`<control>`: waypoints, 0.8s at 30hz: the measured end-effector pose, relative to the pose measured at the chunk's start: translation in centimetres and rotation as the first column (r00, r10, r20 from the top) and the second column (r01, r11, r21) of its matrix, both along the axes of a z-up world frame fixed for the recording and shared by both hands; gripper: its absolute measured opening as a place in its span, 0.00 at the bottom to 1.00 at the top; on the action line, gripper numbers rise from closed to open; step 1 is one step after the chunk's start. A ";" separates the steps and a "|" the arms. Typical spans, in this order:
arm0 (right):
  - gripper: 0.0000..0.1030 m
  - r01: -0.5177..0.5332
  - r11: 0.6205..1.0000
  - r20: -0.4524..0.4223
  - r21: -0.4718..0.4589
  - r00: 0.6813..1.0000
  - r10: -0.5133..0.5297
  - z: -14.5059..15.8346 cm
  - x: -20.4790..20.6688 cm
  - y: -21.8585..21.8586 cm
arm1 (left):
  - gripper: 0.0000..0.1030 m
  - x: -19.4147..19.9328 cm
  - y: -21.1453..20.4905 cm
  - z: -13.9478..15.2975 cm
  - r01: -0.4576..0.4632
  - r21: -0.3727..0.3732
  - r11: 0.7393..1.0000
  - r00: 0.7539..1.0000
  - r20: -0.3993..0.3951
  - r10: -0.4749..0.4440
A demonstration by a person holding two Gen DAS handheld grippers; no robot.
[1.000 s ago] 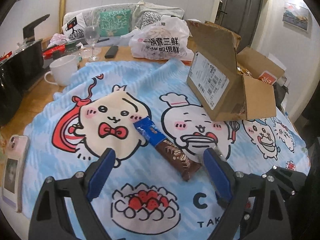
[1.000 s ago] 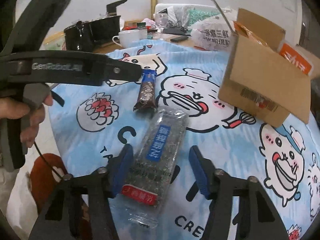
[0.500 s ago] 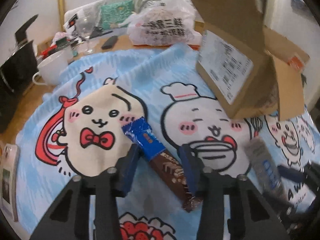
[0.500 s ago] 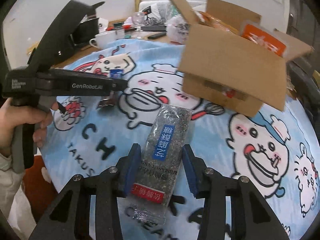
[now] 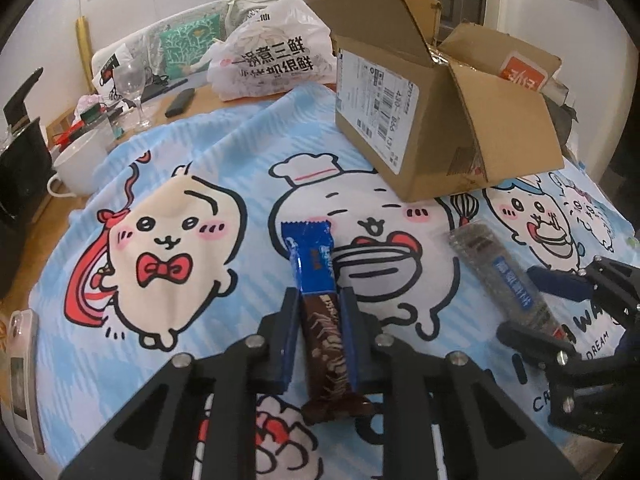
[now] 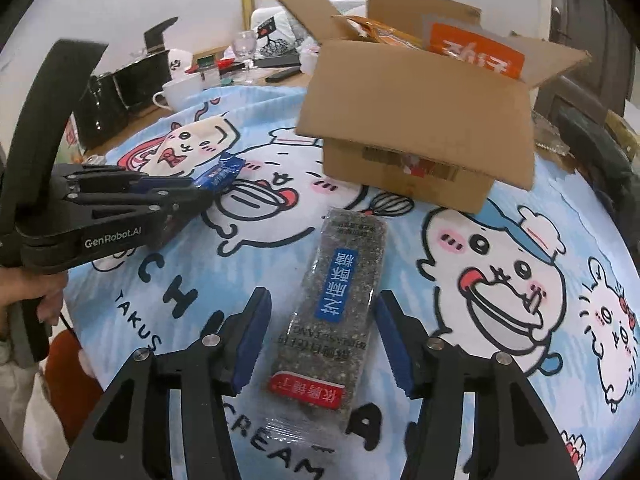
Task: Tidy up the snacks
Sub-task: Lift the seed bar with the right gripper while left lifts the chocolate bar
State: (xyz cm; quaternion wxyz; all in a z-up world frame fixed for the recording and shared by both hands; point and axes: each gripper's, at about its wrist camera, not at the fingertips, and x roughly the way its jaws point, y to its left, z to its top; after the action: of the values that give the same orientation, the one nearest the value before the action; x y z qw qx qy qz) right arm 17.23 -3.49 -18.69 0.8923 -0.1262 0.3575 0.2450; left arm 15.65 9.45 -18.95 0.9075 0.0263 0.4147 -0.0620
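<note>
Two snacks sit between blue pads on the cartoon-printed cloth (image 5: 224, 148). The left hand-held gripper (image 5: 320, 300) is closed tight on the chocolate wafer bar (image 5: 318, 308), its fingers pressed against both long sides of the brown half while the blue end of the wrapper points ahead toward the cardboard box (image 5: 436, 120). The right hand-held gripper (image 6: 320, 304) stands parted around the sesame candy pack (image 6: 340, 300), with a gap on either side of the clear wrapper, which lies flat on the cloth with its blue label up. Beyond both, the box stands open with its flaps up, orange packets showing inside. Further back on the counter (image 5: 204, 102) are a white plastic bag (image 5: 272, 60), a wine glass (image 5: 132, 84) and a white mug (image 5: 78, 166).
</note>
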 end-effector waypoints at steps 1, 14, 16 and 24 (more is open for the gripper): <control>0.39 -0.008 1.000 0.011 -0.012 1.000 0.008 0.0 0.0 0.2 | 0.17 -0.2 0.0 0.2 0.000 -0.001 1.000 1.000 0.004 0.000; 0.36 -0.070 0.997 0.035 0.040 0.997 0.069 3.1 -1.2 -0.4 | 0.16 -3.5 0.9 4.2 -0.016 -0.027 0.999 0.995 0.101 0.019; 0.36 -0.140 0.985 0.029 0.098 0.990 0.138 4.6 -1.7 -0.7 | 0.16 -4.2 0.9 5.7 -0.015 -0.025 1.000 0.991 0.133 0.018; 0.07 -0.210 0.965 0.106 0.156 0.975 0.195 11.3 -2.3 -2.7 | 0.16 -4.6 -0.3 12.6 0.020 -0.035 0.999 0.968 0.249 -0.010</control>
State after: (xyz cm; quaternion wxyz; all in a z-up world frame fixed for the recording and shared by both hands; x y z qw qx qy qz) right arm 14.93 -6.21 -7.42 0.8851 -0.0983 0.2806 0.3580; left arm 11.01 9.17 -6.31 0.9521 0.0201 0.2962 -0.0728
